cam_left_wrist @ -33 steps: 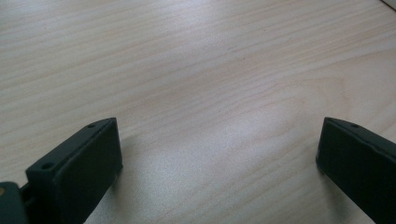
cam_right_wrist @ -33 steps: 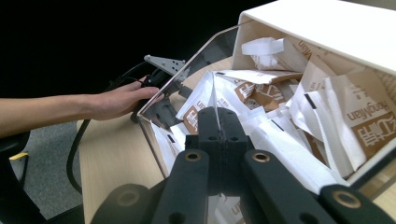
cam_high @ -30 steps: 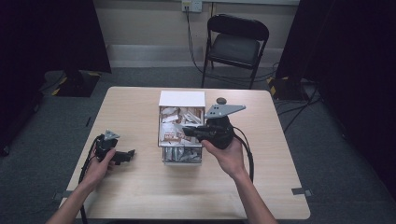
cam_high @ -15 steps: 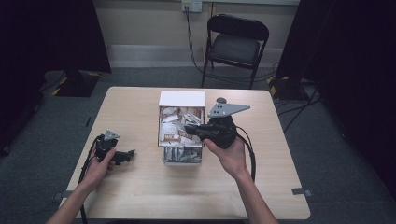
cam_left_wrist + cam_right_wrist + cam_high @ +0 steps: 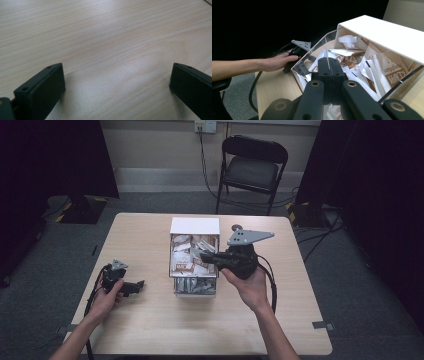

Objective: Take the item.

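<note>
White sachets (image 5: 352, 61) lie jumbled every way under right gripper (image 5: 328, 65).

A rectangular table (image 5: 150, 330) of pale wood grain is seen, standing on a grey carpeted floor (image 5: 45, 285). A clear acrylic box with a white lid (image 5: 194, 226), packed with brown-and-white paper sachets, is set directly on it, near the right hand-held gripper (image 5: 206, 256). The left hand-held gripper (image 5: 136, 287) is rested on the table top, well apart from the box.
</note>
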